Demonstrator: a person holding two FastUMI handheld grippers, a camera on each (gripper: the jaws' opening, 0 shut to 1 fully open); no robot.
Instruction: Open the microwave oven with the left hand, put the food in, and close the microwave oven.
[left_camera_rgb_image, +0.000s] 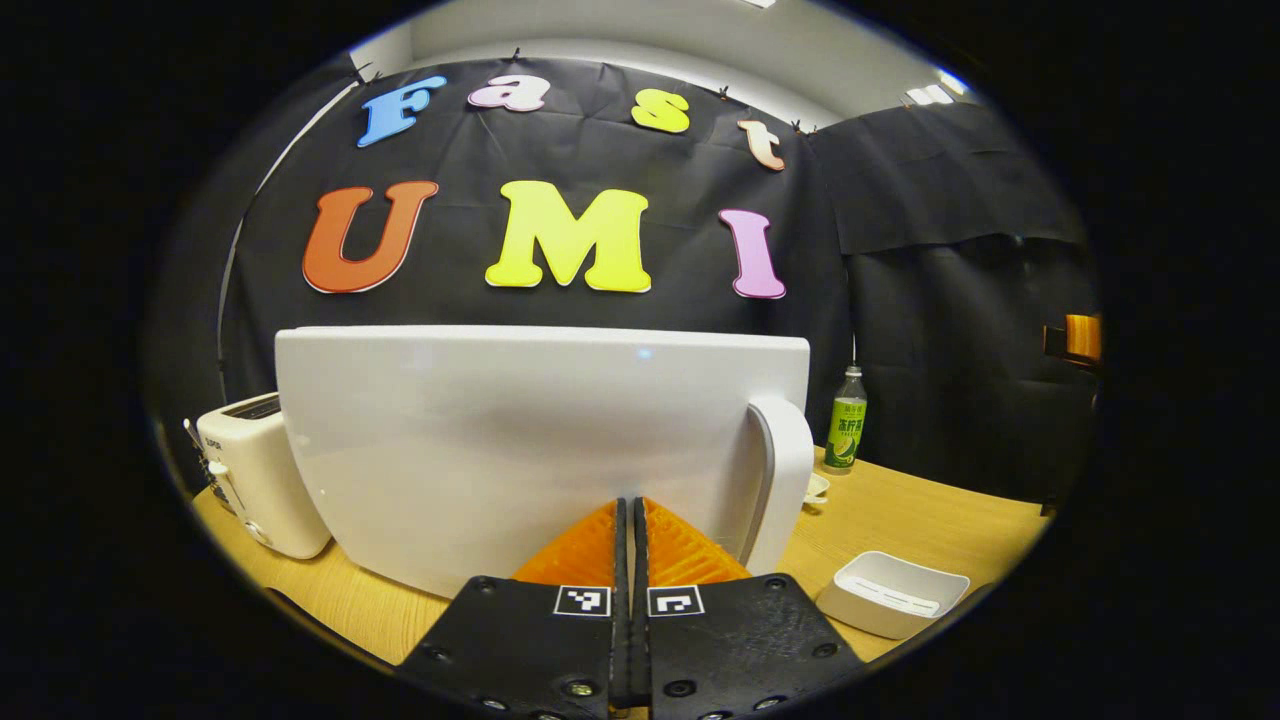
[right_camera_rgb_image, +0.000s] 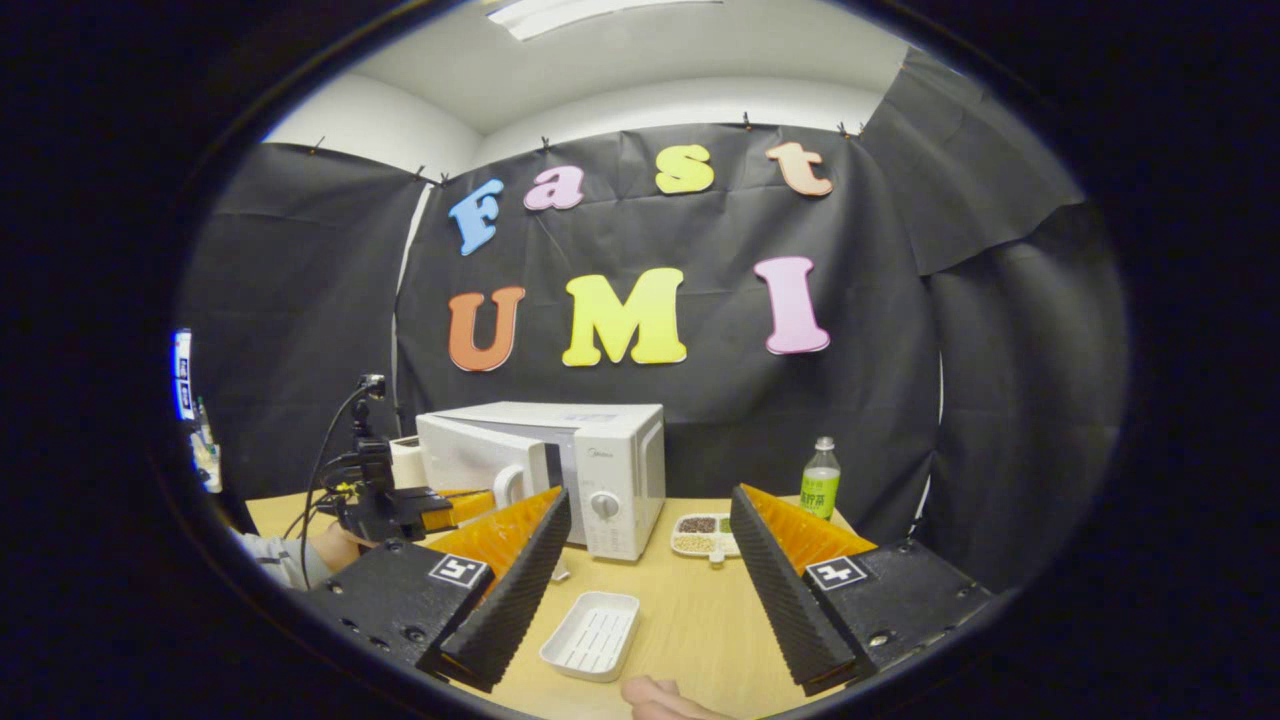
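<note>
We have the left gripper right at the microwave door, fingers pressed together on nothing, with the upright door handle just right of them. The microwave sits on the surface, door shut. The right gripper waits spread and empty; the food tray lies just right of the microwave, with open room there.

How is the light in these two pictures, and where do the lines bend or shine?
Left gripper view: the microwave door carries soft glare and its edges bow from the fisheye. Right gripper view: a ceiling lamp is blown out, the table is evenly lit, and the microwave looks sharp.
</note>
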